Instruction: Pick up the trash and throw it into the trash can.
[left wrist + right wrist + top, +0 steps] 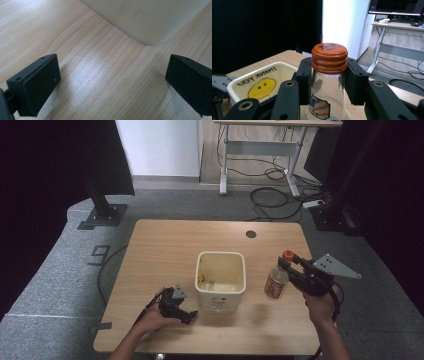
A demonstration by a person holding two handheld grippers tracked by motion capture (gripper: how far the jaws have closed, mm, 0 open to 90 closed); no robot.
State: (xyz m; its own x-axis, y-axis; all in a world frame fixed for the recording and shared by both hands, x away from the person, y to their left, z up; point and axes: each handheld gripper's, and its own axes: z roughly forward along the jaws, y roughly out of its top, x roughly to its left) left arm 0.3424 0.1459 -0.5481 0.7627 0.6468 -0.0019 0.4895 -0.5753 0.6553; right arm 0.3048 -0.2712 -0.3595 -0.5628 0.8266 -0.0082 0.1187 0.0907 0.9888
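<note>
At the right of the high view, the right tongs (289,263) clamp the neck of a clear glass bottle (276,281) just under its orange cap (329,58). Whether its base touches the desk (165,250) cannot be told. The cream tub (221,277) sits mid-frame, left of the bottle. At the lower left, the left tongs (189,314) lie low on the desk beside the tub, jaws wide with only bare wood between them.
</note>
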